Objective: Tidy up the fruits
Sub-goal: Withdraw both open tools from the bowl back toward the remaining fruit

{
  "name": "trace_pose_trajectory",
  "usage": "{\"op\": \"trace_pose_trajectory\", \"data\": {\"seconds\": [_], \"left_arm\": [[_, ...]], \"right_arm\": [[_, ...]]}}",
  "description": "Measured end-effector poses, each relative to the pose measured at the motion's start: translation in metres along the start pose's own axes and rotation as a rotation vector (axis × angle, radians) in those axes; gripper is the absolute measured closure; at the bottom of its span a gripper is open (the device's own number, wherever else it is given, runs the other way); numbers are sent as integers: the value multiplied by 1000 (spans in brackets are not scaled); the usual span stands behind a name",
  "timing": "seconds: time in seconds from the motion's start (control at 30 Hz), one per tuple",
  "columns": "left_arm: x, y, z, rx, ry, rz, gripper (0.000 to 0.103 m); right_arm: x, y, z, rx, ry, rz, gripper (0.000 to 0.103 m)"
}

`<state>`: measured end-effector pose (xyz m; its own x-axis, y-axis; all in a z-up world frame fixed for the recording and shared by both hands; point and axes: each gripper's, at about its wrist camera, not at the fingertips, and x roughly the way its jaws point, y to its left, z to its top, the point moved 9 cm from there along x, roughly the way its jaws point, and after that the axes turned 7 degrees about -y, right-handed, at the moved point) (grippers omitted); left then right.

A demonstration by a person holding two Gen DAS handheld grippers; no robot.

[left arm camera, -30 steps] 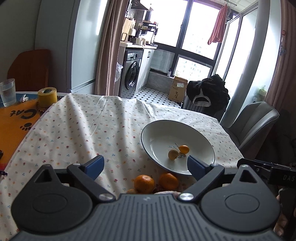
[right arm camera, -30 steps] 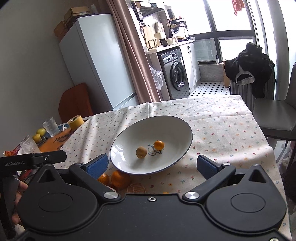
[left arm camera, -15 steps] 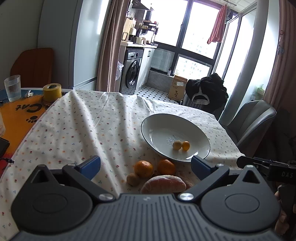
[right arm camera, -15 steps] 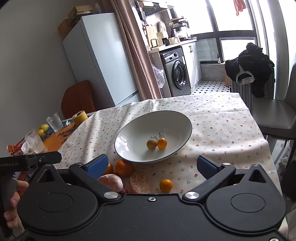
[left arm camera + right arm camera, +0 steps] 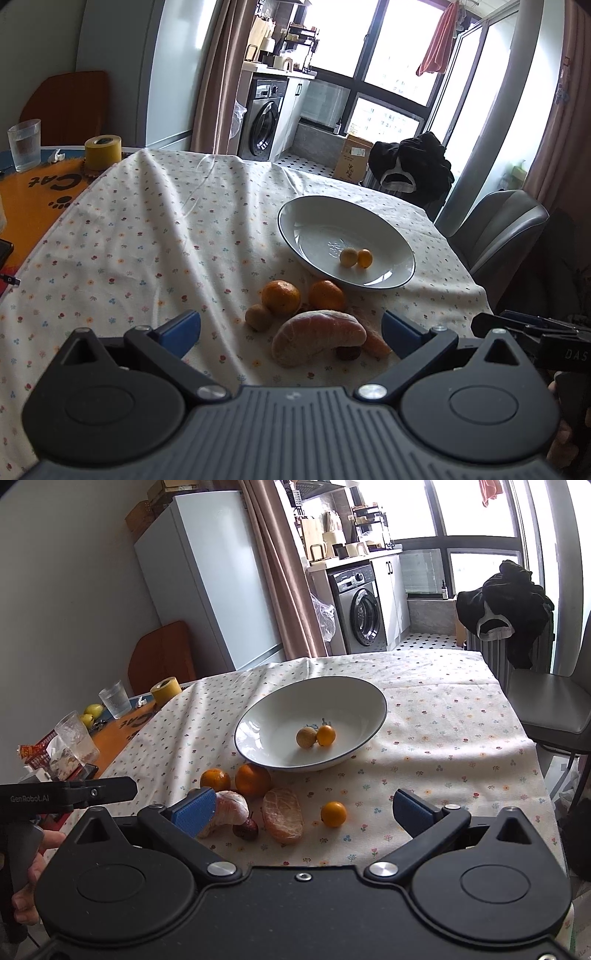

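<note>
Orange kumquat (image 5: pixel 333 813) sits loose on the surface just in front of my right tongs (image 5: pixel 304 810), short of the bowl (image 5: pixel 354 690); both tongs, left (image 5: pixel 291 326) too, gape empty. It looks light, slick, round, so I'd pinch across its middle gently.

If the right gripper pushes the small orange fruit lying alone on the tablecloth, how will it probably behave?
The small orange fruit looks round and smooth, so it would probably roll rather than slide. It lies apart from the other fruit, so nothing nearby would stop it. The tablecloth may slow it slightly. Being small, it is likely light.
</note>
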<state>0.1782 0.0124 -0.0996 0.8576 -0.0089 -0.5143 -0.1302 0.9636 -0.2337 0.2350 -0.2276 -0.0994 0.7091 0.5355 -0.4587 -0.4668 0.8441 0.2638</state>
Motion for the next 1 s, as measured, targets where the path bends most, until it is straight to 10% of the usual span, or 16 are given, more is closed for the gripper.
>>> {"op": "trace_pose_trajectory", "data": {"seconds": [1.0], "left_arm": [[55,-12,-32,-94,91,22,0]], "right_arm": [[30,-21,-28,-5,75,18,0]]}}
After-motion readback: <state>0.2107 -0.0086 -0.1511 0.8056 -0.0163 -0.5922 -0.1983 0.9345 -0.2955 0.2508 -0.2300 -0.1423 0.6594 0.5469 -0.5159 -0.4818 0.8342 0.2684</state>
